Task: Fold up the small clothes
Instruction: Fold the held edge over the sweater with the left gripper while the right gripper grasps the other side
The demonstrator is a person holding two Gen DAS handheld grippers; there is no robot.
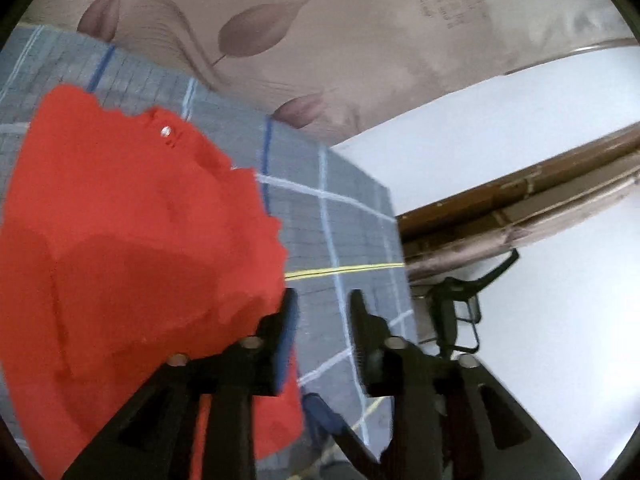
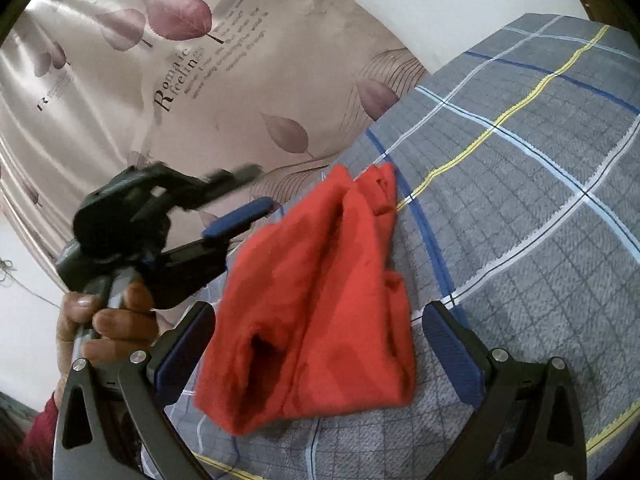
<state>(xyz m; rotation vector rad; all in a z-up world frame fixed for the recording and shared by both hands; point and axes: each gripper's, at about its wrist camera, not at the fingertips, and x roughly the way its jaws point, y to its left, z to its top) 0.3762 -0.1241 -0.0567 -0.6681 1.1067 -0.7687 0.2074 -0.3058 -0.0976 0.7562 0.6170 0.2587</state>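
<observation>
A small red garment [image 2: 320,312] lies bunched and partly folded on a grey plaid blanket [image 2: 520,208]. In the right wrist view it sits between the wide-spread fingers of my right gripper [image 2: 318,314], which is open; the pads do not press on it. My left gripper [image 2: 250,194], held in a person's hand [image 2: 108,320], hovers at the garment's left side with its jaws apart. In the left wrist view the red garment [image 1: 132,248] fills the left. The left gripper [image 1: 324,316] is open over bare blanket [image 1: 352,216], its left finger against the cloth's edge.
A beige leaf-printed sheet with lettering [image 2: 172,92] stands behind the blanket, with a white wall [image 1: 460,128] beyond. A brown wooden rail [image 1: 520,192] runs along the blanket's right edge. A blue pad of the right gripper [image 1: 320,410] shows low in the left wrist view.
</observation>
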